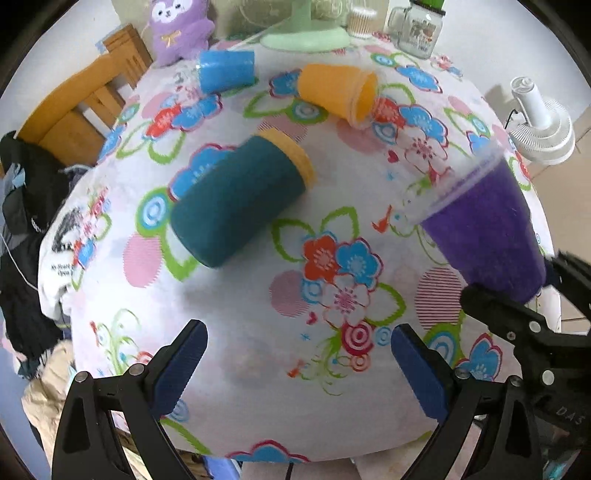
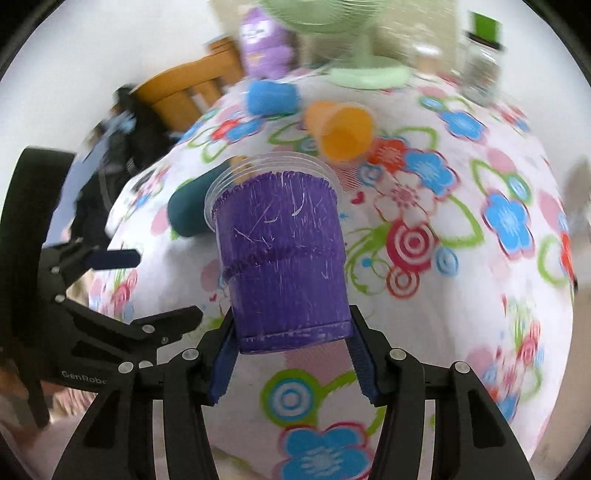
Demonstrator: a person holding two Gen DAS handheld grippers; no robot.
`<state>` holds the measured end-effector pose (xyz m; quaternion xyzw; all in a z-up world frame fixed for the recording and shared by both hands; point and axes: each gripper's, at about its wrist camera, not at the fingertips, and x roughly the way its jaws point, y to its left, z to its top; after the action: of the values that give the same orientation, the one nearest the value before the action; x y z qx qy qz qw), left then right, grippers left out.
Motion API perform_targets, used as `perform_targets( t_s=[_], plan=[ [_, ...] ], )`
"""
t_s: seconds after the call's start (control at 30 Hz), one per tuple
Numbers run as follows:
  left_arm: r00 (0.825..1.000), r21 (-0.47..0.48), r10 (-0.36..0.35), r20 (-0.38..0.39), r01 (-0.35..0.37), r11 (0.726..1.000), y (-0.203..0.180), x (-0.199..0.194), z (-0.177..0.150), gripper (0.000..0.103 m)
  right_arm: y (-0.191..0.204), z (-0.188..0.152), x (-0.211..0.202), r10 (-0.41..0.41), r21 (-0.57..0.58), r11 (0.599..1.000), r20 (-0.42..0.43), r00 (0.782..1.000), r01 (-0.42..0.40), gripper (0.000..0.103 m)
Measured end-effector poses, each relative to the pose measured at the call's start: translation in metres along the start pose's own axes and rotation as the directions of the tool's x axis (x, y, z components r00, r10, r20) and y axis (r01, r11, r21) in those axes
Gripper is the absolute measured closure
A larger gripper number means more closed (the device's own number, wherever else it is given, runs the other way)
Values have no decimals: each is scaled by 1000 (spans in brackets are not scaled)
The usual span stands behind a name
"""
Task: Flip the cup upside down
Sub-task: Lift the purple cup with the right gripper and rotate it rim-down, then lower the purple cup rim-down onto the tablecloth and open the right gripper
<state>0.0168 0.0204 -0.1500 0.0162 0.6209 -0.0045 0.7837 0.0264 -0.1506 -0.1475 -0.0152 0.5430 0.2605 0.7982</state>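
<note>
My right gripper (image 2: 291, 365) is shut on a purple cup (image 2: 284, 258) with a clear plastic rim, gripping it near its base and holding it above the flowered tablecloth (image 2: 424, 295), rim pointing away from me. In the left wrist view the purple cup (image 1: 487, 229) hangs tilted at the right with the right gripper (image 1: 524, 325) below it. My left gripper (image 1: 295, 362) is open and empty over the near part of the tablecloth (image 1: 258, 332). A teal cup (image 1: 236, 199), an orange cup (image 1: 336, 92) and a blue cup (image 1: 227, 70) lie on their sides.
A green fan base (image 1: 306, 37), a glass mug jar (image 1: 417, 29) and a purple plush toy (image 1: 181, 26) stand at the table's far edge. A wooden chair (image 1: 77, 107) with dark clothes is at the left. A white fan (image 1: 543, 122) stands beyond the right edge.
</note>
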Motion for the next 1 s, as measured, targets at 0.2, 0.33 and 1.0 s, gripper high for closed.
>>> perform_targets(
  t_s=[0.2, 0.33, 1.0],
  plan=[
    [999, 95, -39, 25, 36, 995, 13, -11, -6, 2, 22, -9, -9, -94, 196, 976, -8, 996, 94, 46],
    [997, 158, -68, 29, 63, 985, 20, -13, -11, 2, 36, -11, -13, -135, 267, 954, -31, 990, 138, 46],
    [995, 169, -98, -30, 102, 980, 11, 15, 9, 2, 24, 17, 27, -196, 135, 958, -342, 919, 255, 46]
  ],
)
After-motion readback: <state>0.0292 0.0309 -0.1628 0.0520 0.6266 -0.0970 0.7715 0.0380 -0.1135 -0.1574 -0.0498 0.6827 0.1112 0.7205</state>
